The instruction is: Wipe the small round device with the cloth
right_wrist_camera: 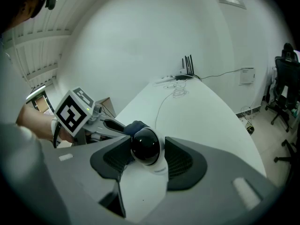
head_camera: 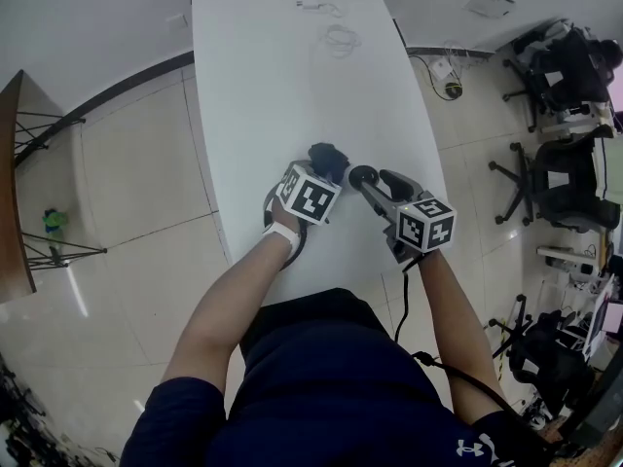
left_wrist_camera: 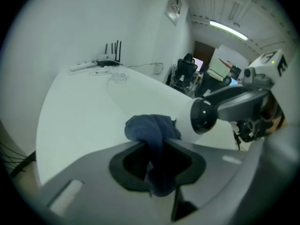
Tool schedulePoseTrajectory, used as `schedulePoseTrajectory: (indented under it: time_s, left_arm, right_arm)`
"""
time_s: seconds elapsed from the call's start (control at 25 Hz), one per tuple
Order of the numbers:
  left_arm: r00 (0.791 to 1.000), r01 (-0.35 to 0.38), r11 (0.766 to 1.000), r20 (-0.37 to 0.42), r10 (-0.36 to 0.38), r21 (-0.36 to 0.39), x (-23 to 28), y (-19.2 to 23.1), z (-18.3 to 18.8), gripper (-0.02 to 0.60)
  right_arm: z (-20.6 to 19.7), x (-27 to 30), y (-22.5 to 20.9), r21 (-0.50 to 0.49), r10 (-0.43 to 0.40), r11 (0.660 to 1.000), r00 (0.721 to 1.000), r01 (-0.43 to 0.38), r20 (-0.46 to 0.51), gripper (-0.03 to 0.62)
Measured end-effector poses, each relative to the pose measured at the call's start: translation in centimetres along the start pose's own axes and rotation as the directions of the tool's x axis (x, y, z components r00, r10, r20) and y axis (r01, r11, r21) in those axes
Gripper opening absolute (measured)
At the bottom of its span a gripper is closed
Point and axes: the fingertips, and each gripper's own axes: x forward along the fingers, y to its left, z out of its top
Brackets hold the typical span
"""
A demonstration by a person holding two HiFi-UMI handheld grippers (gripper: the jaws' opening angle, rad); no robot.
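Person: a dark-shirted torso fills the bottom of the head view, and both bare forearms reach forward over the near end of the worktop point(head_camera: 282, 86).
Left hand: the left tool point(left_wrist_camera: 157, 149) has its jaws pinched down on the cloth point(left_wrist_camera: 151, 129), a dark blue bunch. A wad bulges out past the jaw tips and a tail hangs back between the jaws.
Right hand: the right tool point(right_wrist_camera: 146, 161) has its jaws part-way apart and clamped on the two sides of the small round device point(right_wrist_camera: 146, 146).
Device: it has a white body with a glossy black dome and sits between the two tools at the near end of the worktop. I cannot tell whether its base touches the surface.
Contact: the wad of cloth lies against the device's side that faces the left tool.
Far end of worktop: loose cables point(head_camera: 336, 37) and a router point(left_wrist_camera: 110, 60) with upright antennas.
Floor: office chairs point(head_camera: 569, 76) stand to the right of the worktop.
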Motion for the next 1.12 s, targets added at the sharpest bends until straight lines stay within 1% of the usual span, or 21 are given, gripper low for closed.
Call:
schedulePoseTrajectory:
  time_s: [0.04,0.08,0.12,0.16,0.2,0.24,0.28,0.32,0.4,0.48,0.52,0.56,0.6,0.64,0.68,0.76,0.88,0.96,1.0,1.08,1.12]
  left_arm:
    - [0.999,0.036,0.998,0.037,-0.035,-0.045,-1.0,-0.4,0.4,0.078]
    - [0.991,0.101,0.988,0.095,-0.090,-0.119,-2.3,-0.9,1.0,0.078]
    - [0.973,0.188,0.962,0.171,-0.155,-0.199,-3.8,-1.6,1.9,0.078]
    - [0.943,0.282,0.923,0.253,-0.216,-0.264,-5.3,-2.3,2.9,0.078]
    - [0.907,0.367,0.878,0.328,-0.264,-0.308,-6.5,-3.0,3.7,0.078]
    - [0.875,0.429,0.838,0.383,-0.294,-0.337,-7.3,-3.6,4.3,0.078]
    - [0.858,0.461,0.811,0.413,-0.304,-0.361,-7.5,-3.9,4.5,0.078]
    - [0.857,0.466,0.797,0.420,-0.298,-0.385,-7.2,-3.9,4.2,0.078]
    - [0.874,0.450,0.775,0.397,-0.280,-0.445,-5.7,-3.7,2.8,0.078]
    - [0.887,0.443,0.741,0.365,-0.282,-0.505,-3.9,-3.7,1.0,0.078]
    - [0.900,0.423,0.740,0.340,-0.273,-0.523,-3.2,-3.6,0.1,0.078]
    - [0.914,0.393,0.752,0.311,-0.259,-0.529,-2.6,-3.4,-0.7,0.078]
    - [0.928,0.362,0.770,0.283,-0.242,-0.526,-2.2,-3.2,-1.3,0.078]
    - [0.940,0.331,0.786,0.257,-0.225,-0.522,-1.7,-2.9,-1.8,0.078]
    - [0.950,0.303,0.797,0.233,-0.208,-0.523,-1.4,-2.6,-2.3,0.078]
    - [0.965,0.253,0.805,0.197,-0.172,-0.536,-0.8,-2.1,-2.8,0.078]
    - [0.974,0.218,0.816,0.176,-0.145,-0.535,-0.2,-2.2,-2.6,0.078]
    - [0.975,0.211,0.828,0.170,-0.141,-0.520,-0.2,-2.4,-2.4,0.078]
    - [0.974,0.213,0.828,0.175,-0.141,-0.519,-0.3,-2.5,-2.3,0.078]
    - [0.967,0.237,0.812,0.213,-0.142,-0.534,-1.3,-2.5,-2.0,0.078]
    - [0.957,0.264,0.798,0.249,-0.147,-0.542,-2.2,-2.6,-1.6,0.078]
  right_arm:
    - [0.0,0.0,0.0,0.000,0.002,1.000,1.000,-0.002,0.000,0.229]
    - [-0.1,0.0,0.0,-0.001,0.004,1.000,1.000,-0.004,-0.001,0.229]
    - [-0.1,0.0,0.0,-0.002,0.006,1.000,1.000,-0.006,-0.001,0.229]
    - [-0.1,0.0,0.1,-0.002,0.008,1.000,1.000,-0.008,0.000,0.229]
    - [0.0,0.0,0.1,-0.001,0.009,1.000,1.000,-0.009,0.002,0.229]
    - [0.0,-0.1,0.1,0.001,0.010,1.000,1.000,-0.010,0.005,0.229]
    - [0.0,-0.1,0.0,0.003,0.010,1.000,1.000,-0.010,0.008,0.230]
    - [0.0,0.0,-0.1,0.006,0.010,1.000,1.000,-0.010,0.010,0.230]
    - [0.0,0.0,-0.1,0.010,0.011,1.000,1.000,-0.011,0.009,0.230]
    - [0.0,0.0,-0.1,0.009,0.013,1.000,1.000,-0.013,0.007,0.230]
    - [0.0,0.0,-0.1,0.009,0.014,1.000,1.000,-0.014,0.008,0.230]
    - [0.0,0.0,-0.1,0.011,0.013,1.000,1.000,-0.013,0.011,0.230]
    - [0.1,0.0,-0.1,0.012,0.012,1.000,1.000,-0.012,0.015,0.230]
    - [0.1,0.0,-0.1,0.014,0.010,1.000,1.000,-0.011,0.018,0.230]
    - [0.2,0.1,-0.1,0.016,0.009,1.000,1.000,-0.010,0.020,0.230]
    - [0.2,0.1,-0.1,0.018,0.009,1.000,1.000,-0.010,0.021,0.230]
    - [0.2,0.0,-0.2,0.020,0.010,1.000,1.000,-0.011,0.025,0.230]
    - [0.1,-0.1,-0.2,0.023,0.008,1.000,1.000,-0.009,0.028,0.231]
    - [0.1,-0.1,-0.1,0.024,0.008,1.000,1.000,-0.008,0.029,0.230]
    - [0.0,0.0,0.0,0.024,0.010,1.000,1.000,-0.010,0.027,0.232]
    - [0.0,0.0,0.0,0.023,0.012,1.000,1.000,-0.013,0.025,0.230]
